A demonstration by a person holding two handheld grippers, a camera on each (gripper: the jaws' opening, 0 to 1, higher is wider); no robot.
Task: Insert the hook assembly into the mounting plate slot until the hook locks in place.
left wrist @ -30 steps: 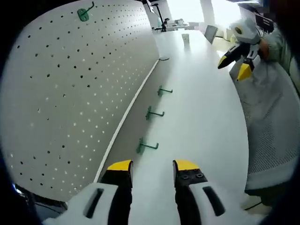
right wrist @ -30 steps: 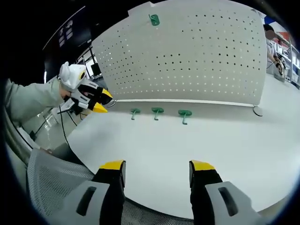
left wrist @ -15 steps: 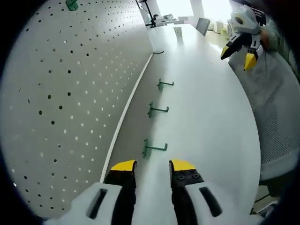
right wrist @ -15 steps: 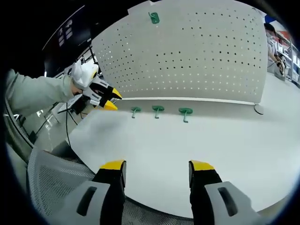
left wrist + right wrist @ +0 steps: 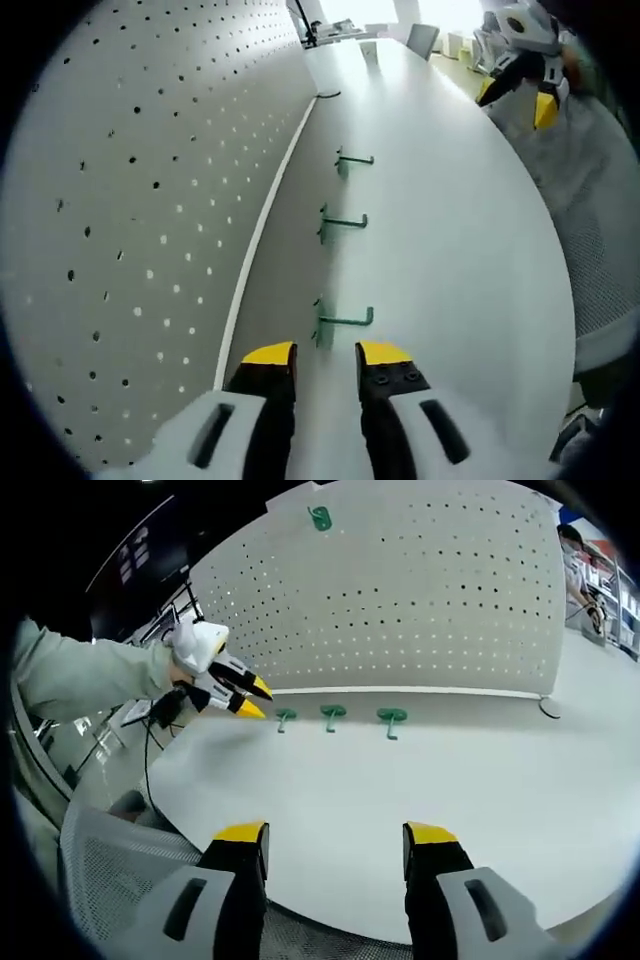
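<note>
Left gripper view, near to far along the pegboard. The left tongs rise from the lower edge with their two yellow-tipped jaws set narrowly apart and nothing between them; they sit low over the white counter, just short of the nearest hook.

Three green hooks lie on the counter in a single row running parallel to the foot of the white pegboard: the nearest hook just ahead of the jaw tips, the middle hook farther along, and the far hook beyond that. Each has its flat plate end toward the pegboard and its rod pointing away from it. None of the three is mounted. Past the far hook a dark cable end lies at the foot of the pegboard. Away from the pegboard, beyond the counter's edge, the right tongs appear held in a hand, over grey mesh fabric.

Right gripper view, near to far toward the pegboard. The right tongs stand wide open and empty above the counter's near edge. Beyond a stretch of counter the same three hooks lie in a row close to the pegboard's foot. The left tongs, held by a hand on a pale sleeve, point their tips just beside the end hook of the row. A fourth green hook hangs on the pegboard near its upper edge, above the row.
</note>
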